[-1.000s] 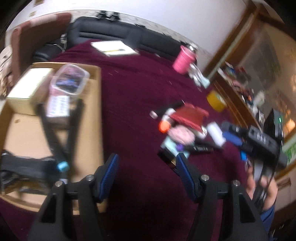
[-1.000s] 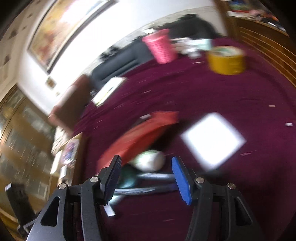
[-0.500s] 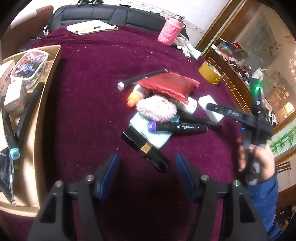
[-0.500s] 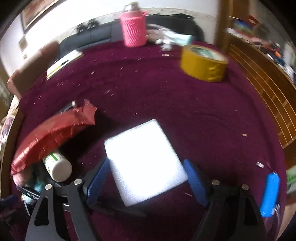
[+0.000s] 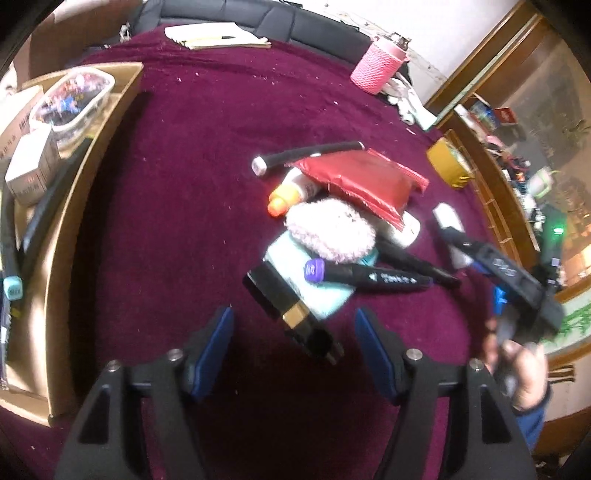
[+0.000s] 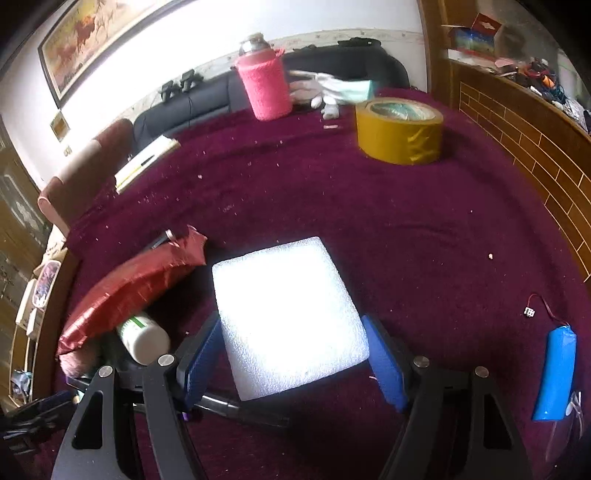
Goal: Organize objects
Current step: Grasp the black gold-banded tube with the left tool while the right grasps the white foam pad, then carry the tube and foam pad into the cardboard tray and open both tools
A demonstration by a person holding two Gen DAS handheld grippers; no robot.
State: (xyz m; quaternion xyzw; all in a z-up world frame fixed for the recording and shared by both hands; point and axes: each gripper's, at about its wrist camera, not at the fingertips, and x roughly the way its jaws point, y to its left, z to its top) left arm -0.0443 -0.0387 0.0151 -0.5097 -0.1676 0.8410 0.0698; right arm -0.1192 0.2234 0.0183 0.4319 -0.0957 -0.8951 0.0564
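A white foam block (image 6: 288, 317) lies flat on the maroon cloth between the fingers of my right gripper (image 6: 291, 336). Its jaws are closing and the blue pads stand right at the block's sides. In the left wrist view, my left gripper (image 5: 295, 332) hangs open over the near end of a black-and-gold box (image 5: 288, 306), without touching it. Behind that box is a pile: a teal pad (image 5: 321, 295), a purple-capped marker (image 5: 369, 275), a pink fluffy pad (image 5: 328, 232), a red pouch (image 5: 365, 184) and an orange-capped white bottle (image 5: 291, 192).
A cardboard box (image 5: 74, 221) at the left holds cartons, markers and a clear lidded tub. A yellow tape roll (image 6: 399, 133) and a pink-sleeved flask (image 6: 264, 88) stand at the back. A blue battery pack (image 6: 554, 373) lies at the right. A notebook (image 5: 218, 35) lies far back.
My left gripper swung from the cardboard box to the pile and came down over it. My right gripper moved onto the foam block, which now sits between its widened fingers.
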